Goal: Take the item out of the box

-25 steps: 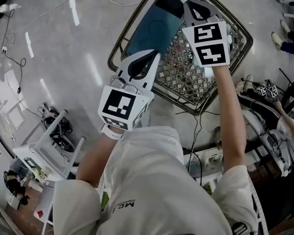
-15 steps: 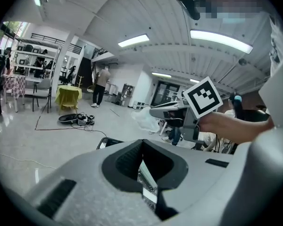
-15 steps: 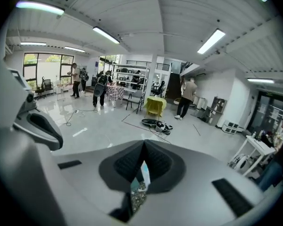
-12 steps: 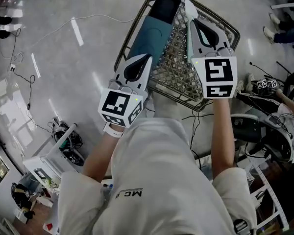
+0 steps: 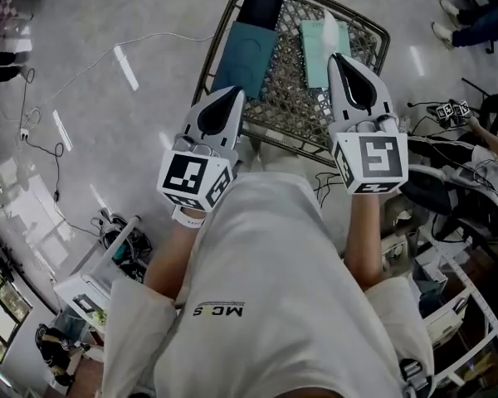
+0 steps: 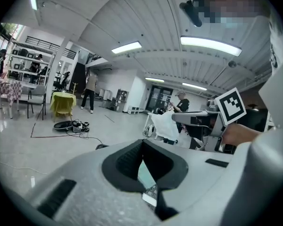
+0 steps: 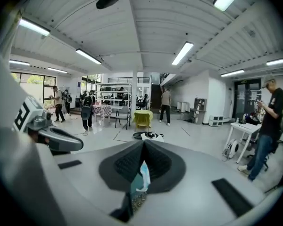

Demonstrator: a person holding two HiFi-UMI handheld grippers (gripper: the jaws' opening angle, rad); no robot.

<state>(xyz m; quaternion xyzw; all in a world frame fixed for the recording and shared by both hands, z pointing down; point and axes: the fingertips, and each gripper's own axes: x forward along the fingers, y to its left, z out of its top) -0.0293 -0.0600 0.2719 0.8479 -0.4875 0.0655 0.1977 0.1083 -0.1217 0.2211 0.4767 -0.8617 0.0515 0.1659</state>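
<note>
A wire basket (image 5: 224, 25) stands on the grey floor in front of me. Inside it lie a dark teal flat pack (image 5: 244, 58) at the left and a light teal packet (image 5: 323, 45) at the right, with a black flat item (image 5: 263, 5) at the far left corner. My left gripper (image 5: 235, 91) hovers over the basket's near left rim, shut and empty. Its own view shows the left gripper (image 6: 142, 141) with jaws meeting. My right gripper (image 5: 333, 56) hangs above the near end of the light packet, shut with nothing in it; the right gripper (image 7: 143, 142) shows the same.
Cables (image 5: 108, 54) trail over the floor left of the basket. A white rack (image 5: 95, 282) stands at lower left. At the right edge are a person (image 5: 491, 131), chairs and another pair of marker cubes (image 5: 448, 110).
Both grippers have drawn back toward me, out of the basket. The right one has come away from the far right, and the light teal packet now shows lying there uncovered.
</note>
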